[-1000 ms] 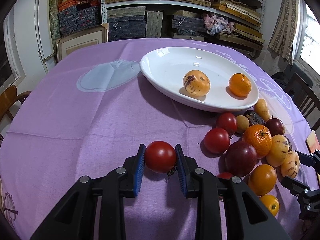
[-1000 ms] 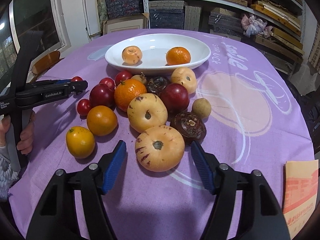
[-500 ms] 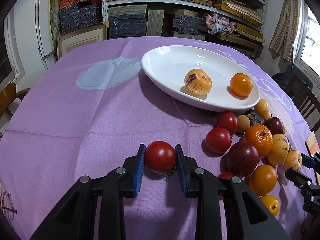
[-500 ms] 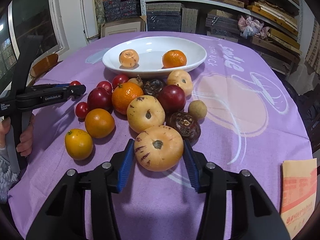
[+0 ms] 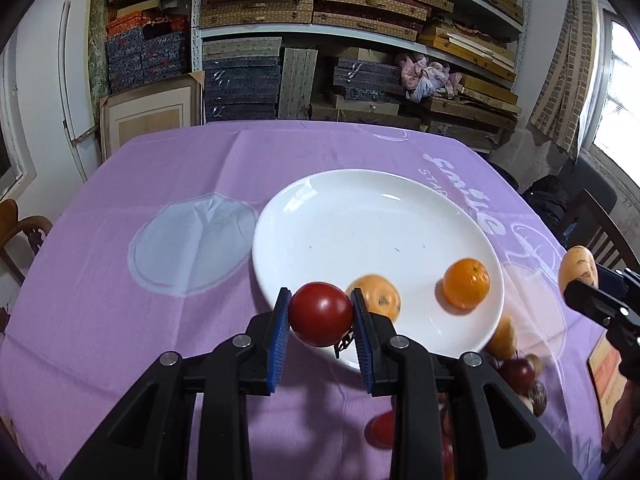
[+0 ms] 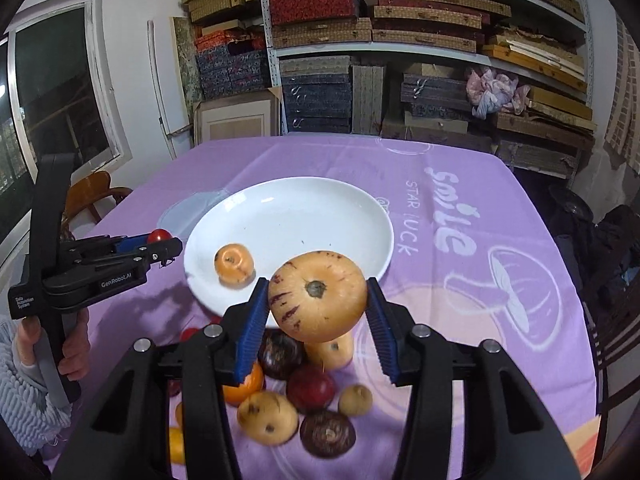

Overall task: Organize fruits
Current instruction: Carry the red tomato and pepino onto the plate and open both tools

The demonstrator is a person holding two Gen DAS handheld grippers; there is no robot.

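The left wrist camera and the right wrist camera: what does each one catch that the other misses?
Only the left wrist view shows the orange mandarin on the white plate; in the right wrist view the held fruit hides that spot.

Only the right wrist view shows the person's hand on the left hand-held gripper and a window at left.

Both show the plate, the spotted orange fruit on it, the red tomato the left hand-held gripper grips, and the pale speckled fruit gripped by the right hand-held gripper.
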